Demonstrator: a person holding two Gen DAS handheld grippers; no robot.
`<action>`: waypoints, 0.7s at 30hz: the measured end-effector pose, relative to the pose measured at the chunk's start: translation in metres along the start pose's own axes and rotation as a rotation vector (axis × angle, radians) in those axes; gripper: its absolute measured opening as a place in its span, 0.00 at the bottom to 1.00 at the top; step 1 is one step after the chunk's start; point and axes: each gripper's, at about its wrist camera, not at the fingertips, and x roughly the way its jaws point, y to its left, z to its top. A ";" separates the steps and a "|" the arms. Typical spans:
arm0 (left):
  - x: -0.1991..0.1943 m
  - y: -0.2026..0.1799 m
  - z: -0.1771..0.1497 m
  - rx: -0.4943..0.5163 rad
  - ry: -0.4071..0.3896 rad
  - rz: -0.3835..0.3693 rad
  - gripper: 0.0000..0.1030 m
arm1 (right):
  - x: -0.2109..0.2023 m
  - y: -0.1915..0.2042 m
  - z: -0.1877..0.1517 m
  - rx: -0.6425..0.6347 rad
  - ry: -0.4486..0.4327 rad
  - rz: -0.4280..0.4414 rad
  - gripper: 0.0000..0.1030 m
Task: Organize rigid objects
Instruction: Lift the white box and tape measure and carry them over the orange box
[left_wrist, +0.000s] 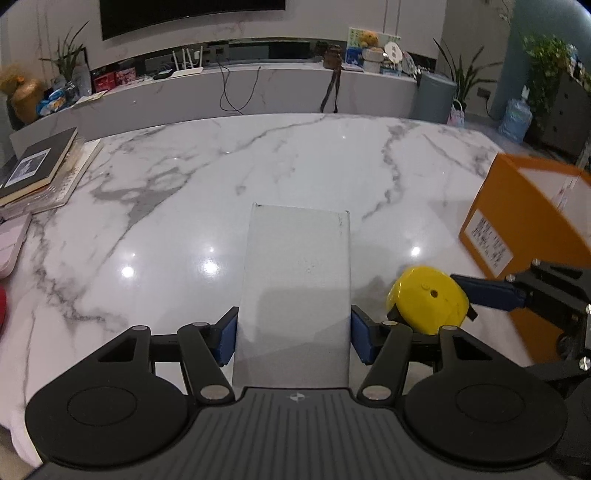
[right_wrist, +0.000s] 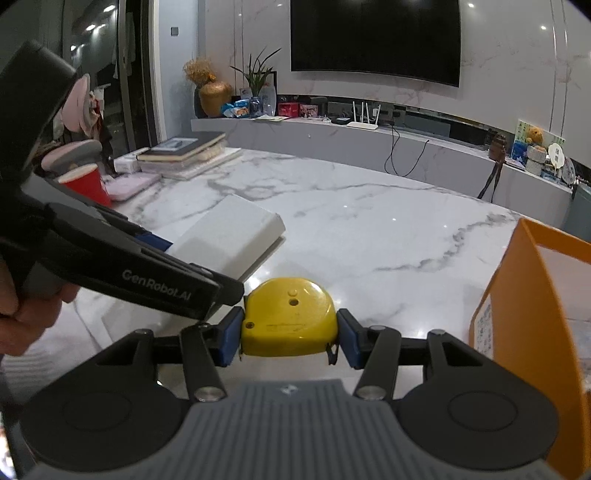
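A flat white box (left_wrist: 295, 266) sticks out forward between the blue pads of my left gripper (left_wrist: 293, 332), which is shut on its near end. The box hangs just over the marble table (left_wrist: 258, 166). In the right wrist view the same white box (right_wrist: 229, 232) is at the left, tilted above the table. My right gripper (right_wrist: 290, 334) is shut on a yellow tape measure (right_wrist: 290, 317), its pads pressing on both sides. From the left wrist view the tape measure (left_wrist: 426, 299) shows to the right of the white box, with one blue finger (left_wrist: 487, 291) of the right gripper against it.
An open orange cardboard box (right_wrist: 517, 295) stands on the table at the right, close to the tape measure. A stack of books (right_wrist: 184, 147), a pink case (right_wrist: 129, 186) and a red cup (right_wrist: 86, 182) sit at the far left. A person's hand (right_wrist: 22, 317) holds the left tool.
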 end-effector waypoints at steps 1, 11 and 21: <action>-0.005 -0.001 0.001 -0.010 -0.005 0.000 0.67 | -0.005 0.000 0.001 0.004 0.000 0.004 0.52; -0.060 -0.031 0.019 -0.021 -0.059 0.016 0.67 | -0.055 -0.005 0.014 0.001 -0.049 -0.001 0.52; -0.096 -0.078 0.061 0.056 -0.031 -0.031 0.67 | -0.120 -0.040 0.036 -0.052 -0.075 -0.018 0.52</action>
